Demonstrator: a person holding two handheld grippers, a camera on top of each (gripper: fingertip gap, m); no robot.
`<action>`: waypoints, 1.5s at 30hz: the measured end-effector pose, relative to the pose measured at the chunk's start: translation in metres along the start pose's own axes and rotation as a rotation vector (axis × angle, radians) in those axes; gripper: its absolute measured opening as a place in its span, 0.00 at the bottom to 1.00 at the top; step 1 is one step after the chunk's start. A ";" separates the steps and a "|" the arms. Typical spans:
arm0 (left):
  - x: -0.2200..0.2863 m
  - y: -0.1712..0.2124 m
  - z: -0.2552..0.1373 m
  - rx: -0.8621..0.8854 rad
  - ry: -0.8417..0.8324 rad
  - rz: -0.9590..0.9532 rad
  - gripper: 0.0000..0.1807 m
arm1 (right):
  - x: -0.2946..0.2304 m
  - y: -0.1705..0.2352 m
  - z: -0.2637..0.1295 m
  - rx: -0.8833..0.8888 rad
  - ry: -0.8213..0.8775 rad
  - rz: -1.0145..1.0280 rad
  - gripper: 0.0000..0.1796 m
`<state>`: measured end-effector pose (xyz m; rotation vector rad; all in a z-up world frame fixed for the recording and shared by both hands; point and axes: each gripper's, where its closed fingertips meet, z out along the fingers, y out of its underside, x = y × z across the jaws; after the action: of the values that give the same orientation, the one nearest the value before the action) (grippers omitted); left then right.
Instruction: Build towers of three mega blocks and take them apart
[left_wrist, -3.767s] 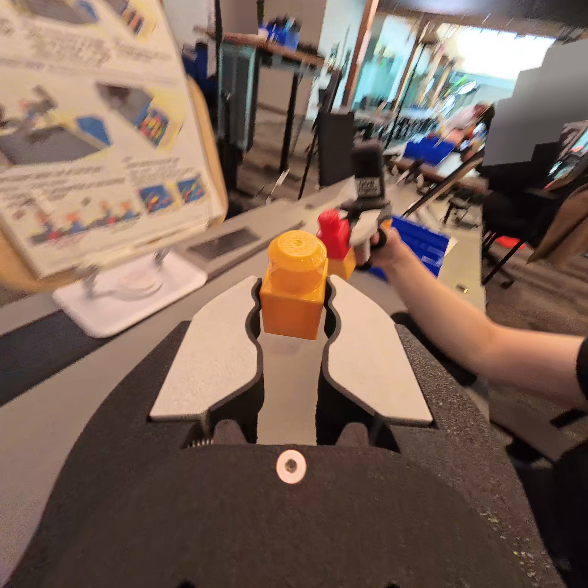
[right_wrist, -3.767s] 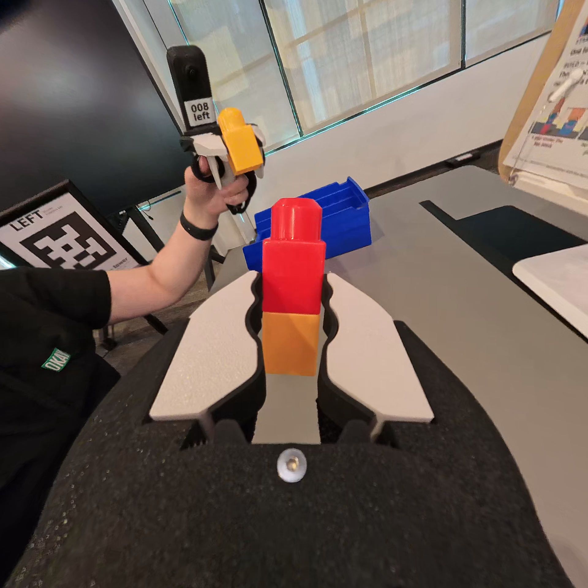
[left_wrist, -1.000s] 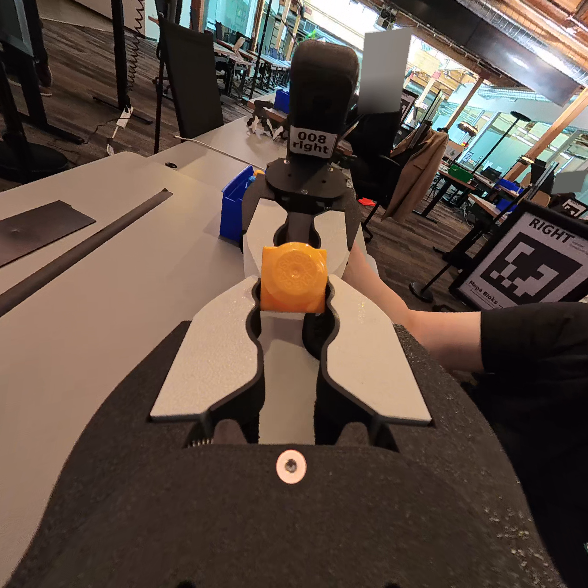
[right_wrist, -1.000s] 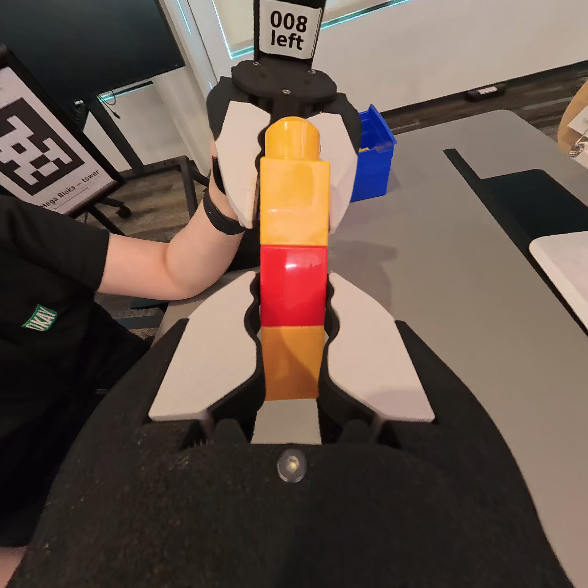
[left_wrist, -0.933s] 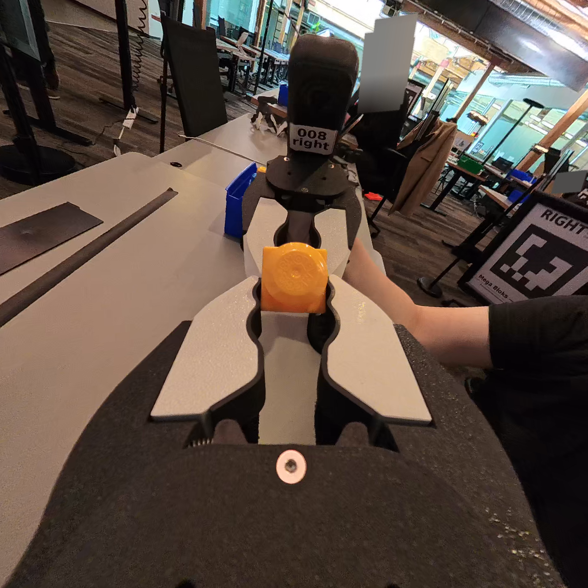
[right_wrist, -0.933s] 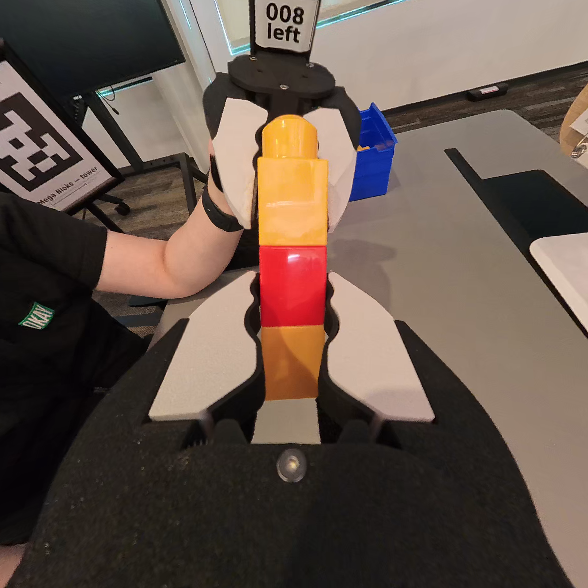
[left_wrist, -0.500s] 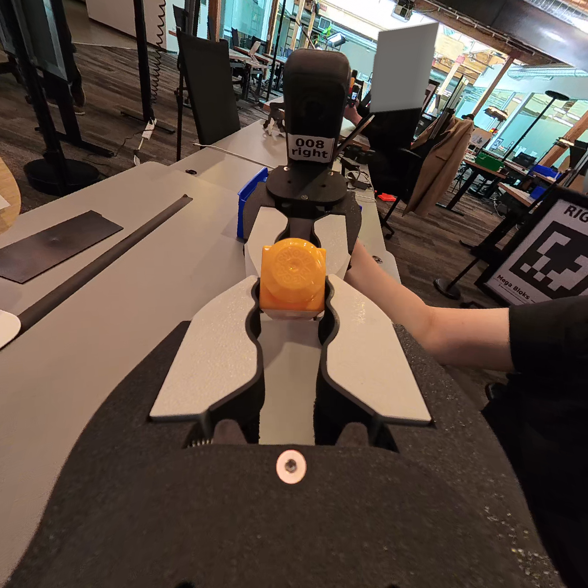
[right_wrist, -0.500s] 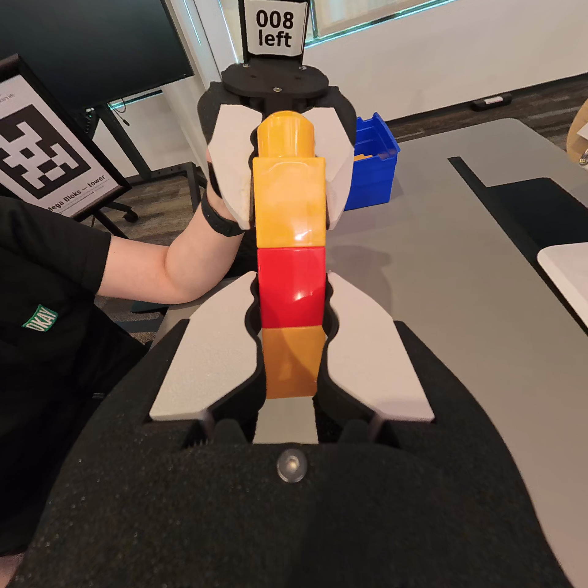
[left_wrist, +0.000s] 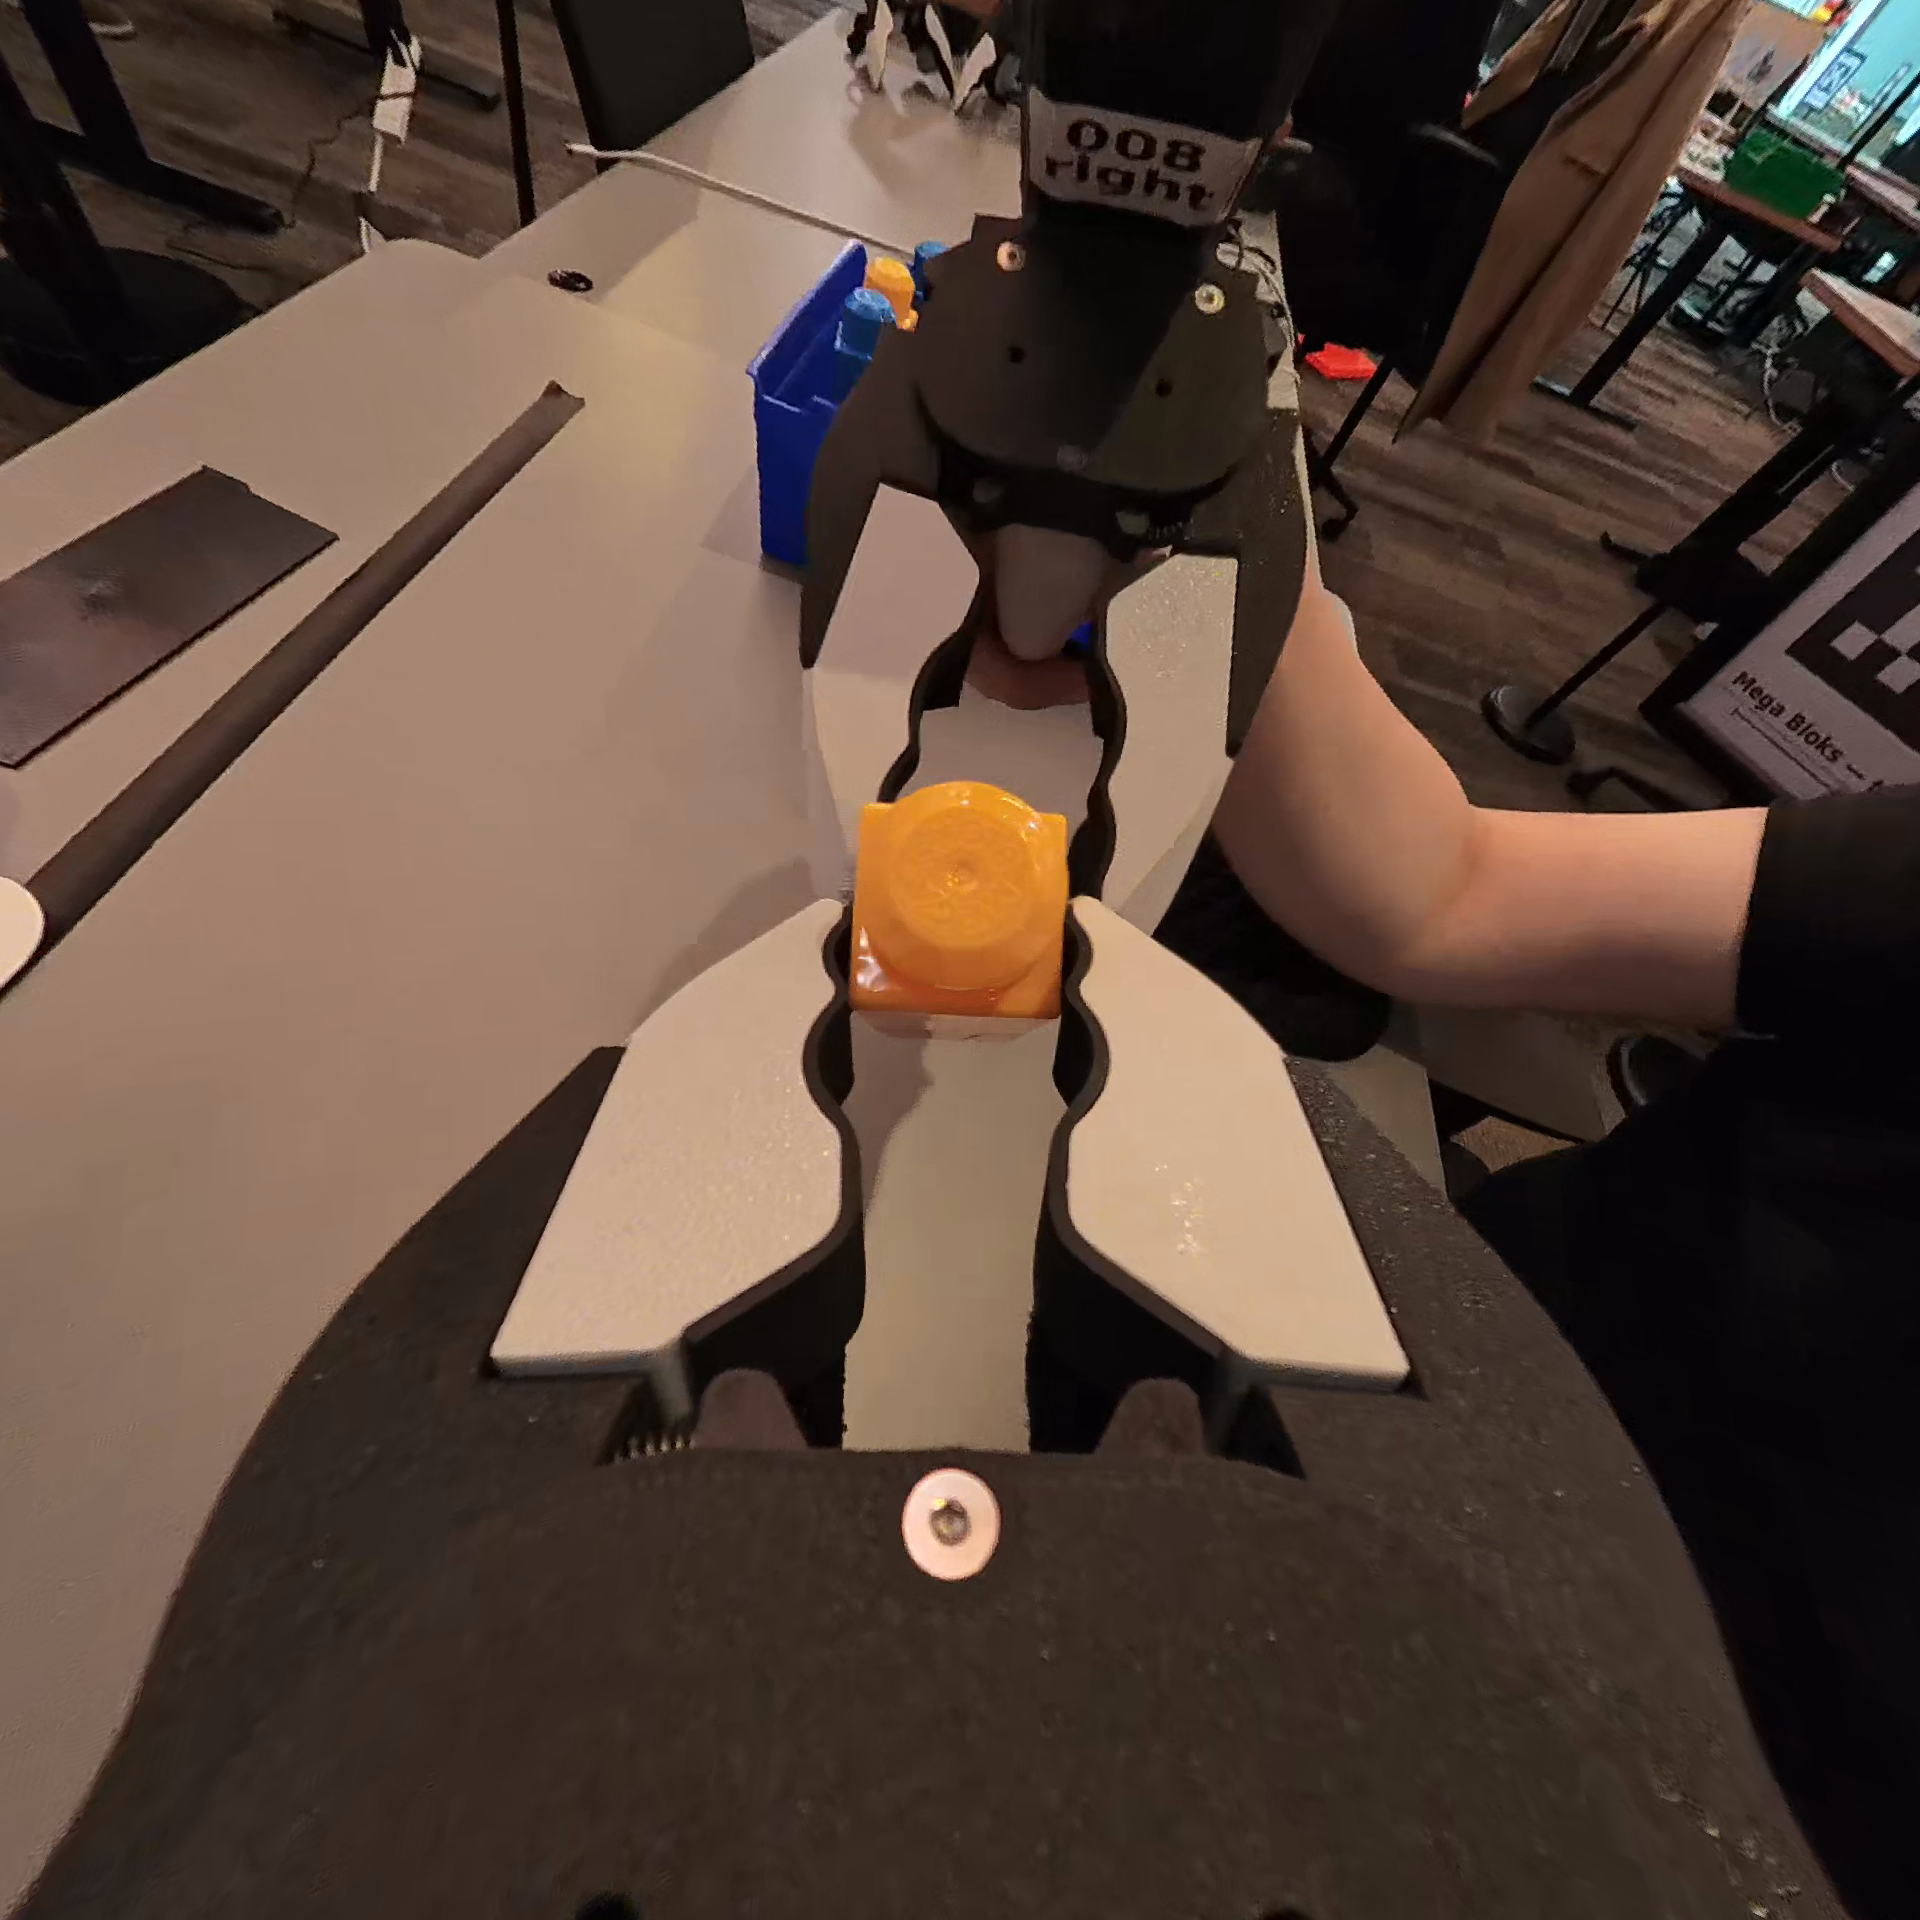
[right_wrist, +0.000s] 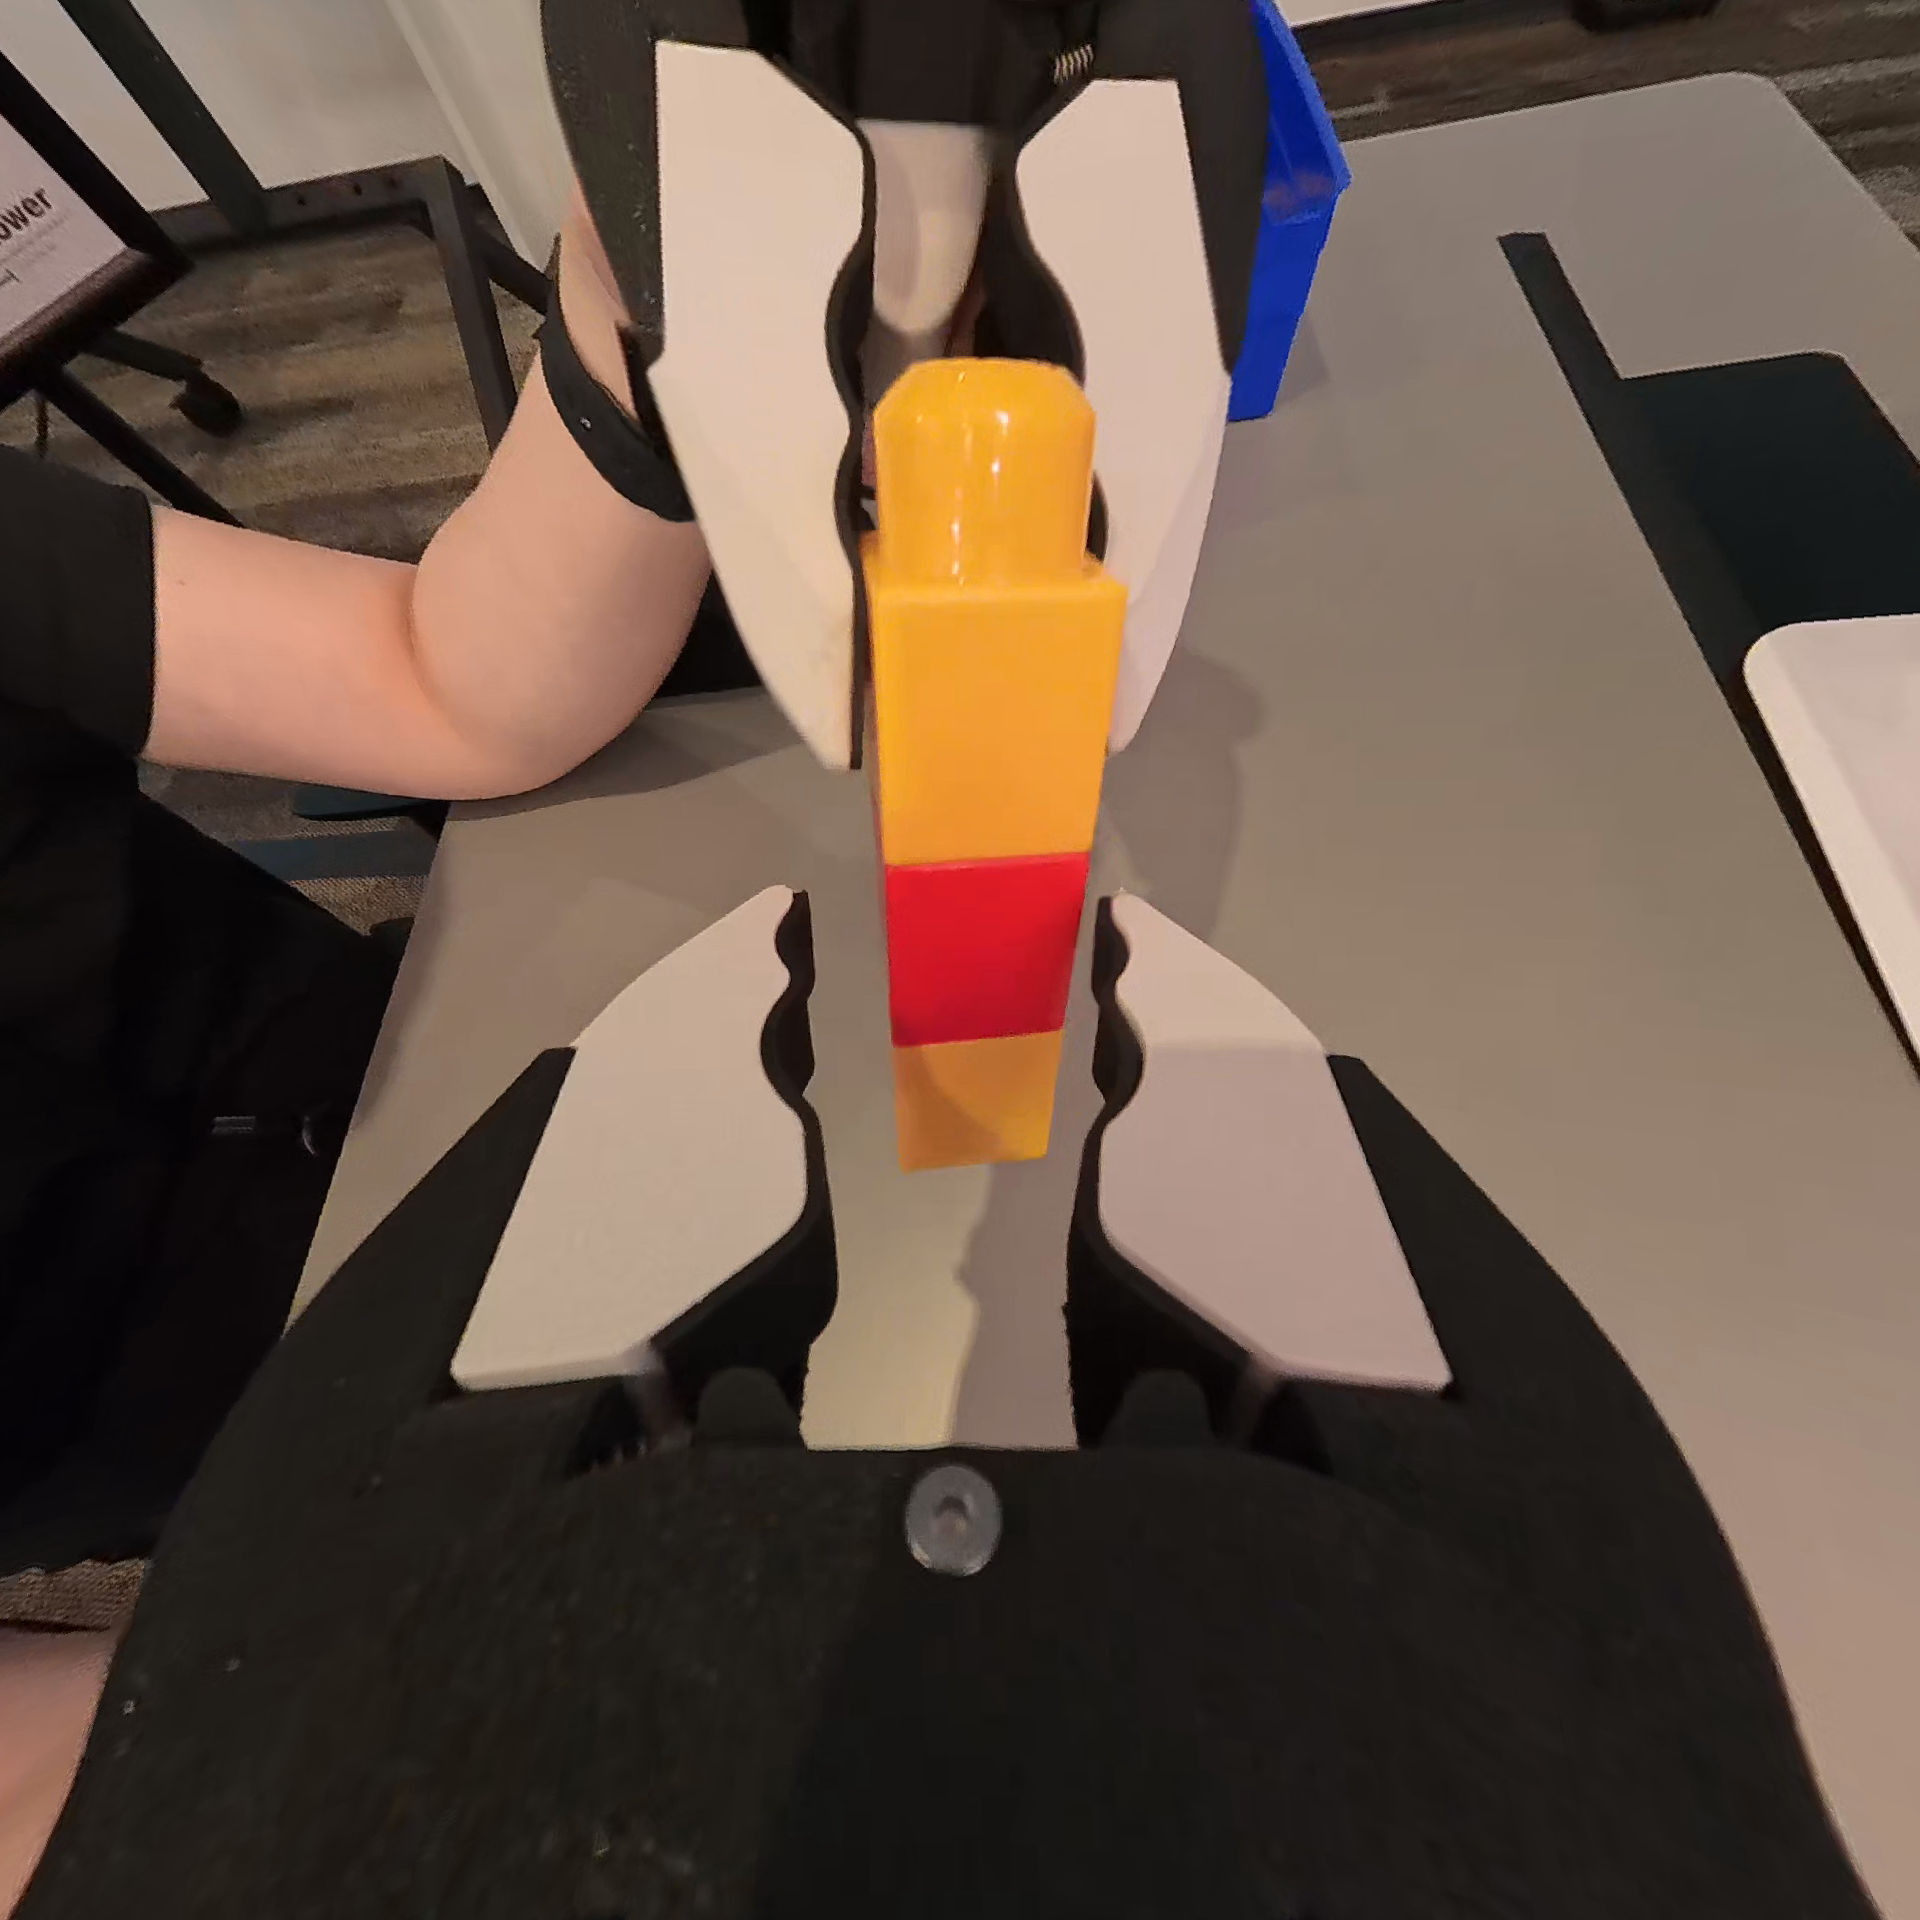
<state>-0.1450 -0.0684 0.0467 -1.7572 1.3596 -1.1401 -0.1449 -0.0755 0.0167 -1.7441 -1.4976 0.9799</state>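
Left tool clamped on tower (three blocks), right tool apart.

Grey table: blue bin on it, dark mat.

Upright orange-red-orange tower of three blocks

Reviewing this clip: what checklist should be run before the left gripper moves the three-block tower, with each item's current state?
1. Left gripper shut on top orange block: ok.
2. Right gripper open, gaps on both sides of red block: ok.
3. Three blocks joined in a straight line: ok.
4. Bottom orange block resting on table: cannot tell.
5. Blue bin apart from the tower: ok.
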 end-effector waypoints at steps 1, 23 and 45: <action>0.001 0.002 0.002 -0.015 0.004 0.007 0.20 | 0.001 0.001 0.001 -0.012 0.005 -0.001 0.27; 0.036 -0.054 -0.075 0.401 0.035 0.140 0.27 | -0.006 0.012 -0.318 0.501 1.043 -0.015 0.19; 0.055 -0.055 -0.063 0.372 0.076 0.173 0.26 | 0.065 0.319 -0.337 0.240 1.386 0.696 0.19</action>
<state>-0.1743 -0.1052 0.1357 -1.3193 1.2220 -1.2776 0.3123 -0.0586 -0.0845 -2.0140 0.1007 0.0251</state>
